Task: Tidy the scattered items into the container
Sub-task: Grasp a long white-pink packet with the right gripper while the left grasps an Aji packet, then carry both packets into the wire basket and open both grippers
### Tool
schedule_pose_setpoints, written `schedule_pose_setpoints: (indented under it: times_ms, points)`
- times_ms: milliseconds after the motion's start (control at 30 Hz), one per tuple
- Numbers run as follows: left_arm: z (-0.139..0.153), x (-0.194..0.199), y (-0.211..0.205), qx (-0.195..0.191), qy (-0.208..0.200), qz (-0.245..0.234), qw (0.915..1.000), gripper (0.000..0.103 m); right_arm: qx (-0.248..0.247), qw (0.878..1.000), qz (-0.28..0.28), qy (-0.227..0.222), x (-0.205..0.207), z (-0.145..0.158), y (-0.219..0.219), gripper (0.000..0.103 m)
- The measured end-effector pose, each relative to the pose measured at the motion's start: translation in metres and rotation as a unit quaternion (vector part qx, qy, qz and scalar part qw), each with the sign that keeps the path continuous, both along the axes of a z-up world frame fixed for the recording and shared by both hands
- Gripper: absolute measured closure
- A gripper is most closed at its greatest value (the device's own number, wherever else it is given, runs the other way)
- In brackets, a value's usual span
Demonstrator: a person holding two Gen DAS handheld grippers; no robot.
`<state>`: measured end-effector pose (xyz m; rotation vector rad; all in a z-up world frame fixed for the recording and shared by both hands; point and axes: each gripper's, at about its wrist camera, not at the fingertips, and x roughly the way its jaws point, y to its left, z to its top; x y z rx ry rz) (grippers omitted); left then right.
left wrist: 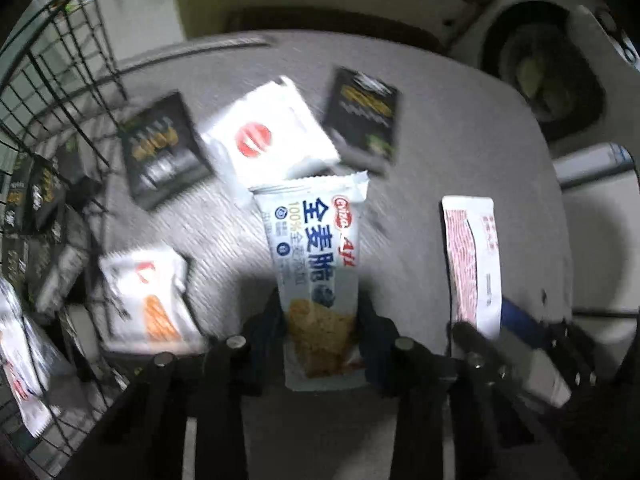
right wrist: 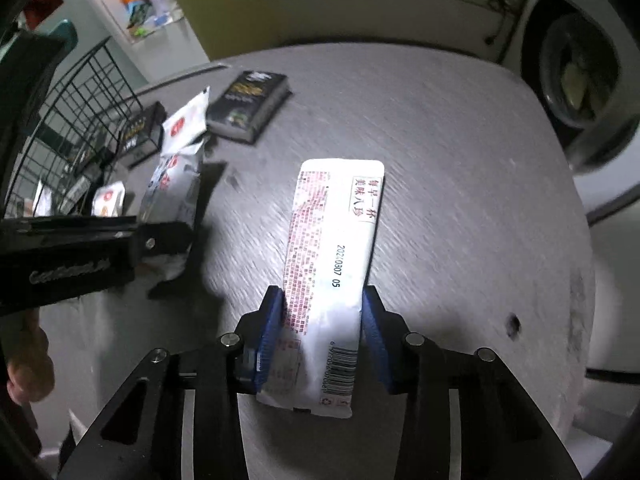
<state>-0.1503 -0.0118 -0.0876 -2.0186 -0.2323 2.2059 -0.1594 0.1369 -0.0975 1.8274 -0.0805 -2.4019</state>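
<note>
My left gripper (left wrist: 322,312) is shut on a white and blue cracker packet (left wrist: 316,256) and holds it over the grey table (left wrist: 460,128). My right gripper (right wrist: 324,304) is shut on a long white sachet with red print (right wrist: 336,248), also seen in the left wrist view (left wrist: 474,260). The black wire basket (left wrist: 48,120) stands at the left with several packets inside. On the table lie two black packets (left wrist: 164,148) (left wrist: 362,114), a white packet with a red circle (left wrist: 268,136) and a white and orange packet (left wrist: 150,296).
A white appliance with a round dark opening (left wrist: 548,68) stands beyond the table's far right edge. The left gripper's black body (right wrist: 80,252) reaches in from the left of the right wrist view, with a hand (right wrist: 28,352) behind it.
</note>
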Motion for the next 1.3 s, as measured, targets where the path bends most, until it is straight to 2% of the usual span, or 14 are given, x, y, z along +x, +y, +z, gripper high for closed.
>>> schedule_pose_setpoints:
  times_ms: [300,367,467,667,767,900,1000,1167,1300]
  points:
    - [0.006,0.038,0.019,-0.004,0.017,-0.025,0.9995,0.066,-0.019,1.000,-0.018,0.007,0.016,0.009,0.021,0.064]
    - [0.017,0.044,0.021,-0.014,0.031,-0.035,0.9988,0.066,-0.021,1.000,-0.017,0.013,0.017,0.016,0.019,0.064]
    - [0.041,0.047,0.022,-0.004,0.051,-0.034,0.9981,0.066,-0.026,0.999,-0.014,0.025,0.016,0.031,0.014,0.064]
    - [0.089,0.064,0.013,-0.002,0.090,-0.027,0.9956,0.066,-0.034,0.998,0.010,0.061,0.015,0.076,-0.011,0.064]
    - [0.111,0.039,-0.018,0.001,0.105,-0.007,0.9945,0.066,-0.041,0.996,0.038,0.076,0.010,0.099,-0.038,0.064]
    - [0.135,0.042,-0.066,-0.002,0.122,0.033,0.9920,0.066,-0.050,0.991,0.080,0.098,0.002,0.127,-0.087,0.064]
    - [0.147,0.049,-0.114,-0.022,0.134,0.071,0.9882,0.066,-0.068,0.986,0.111,0.103,-0.003,0.141,-0.129,0.064]
    - [0.145,0.059,-0.185,-0.032,0.126,0.123,0.9838,0.066,-0.084,0.978,0.160,0.100,-0.009,0.152,-0.202,0.064]
    - [0.138,0.067,-0.220,-0.040,0.121,0.152,0.9801,0.066,-0.089,0.976,0.180,0.090,-0.012,0.144,-0.244,0.064]
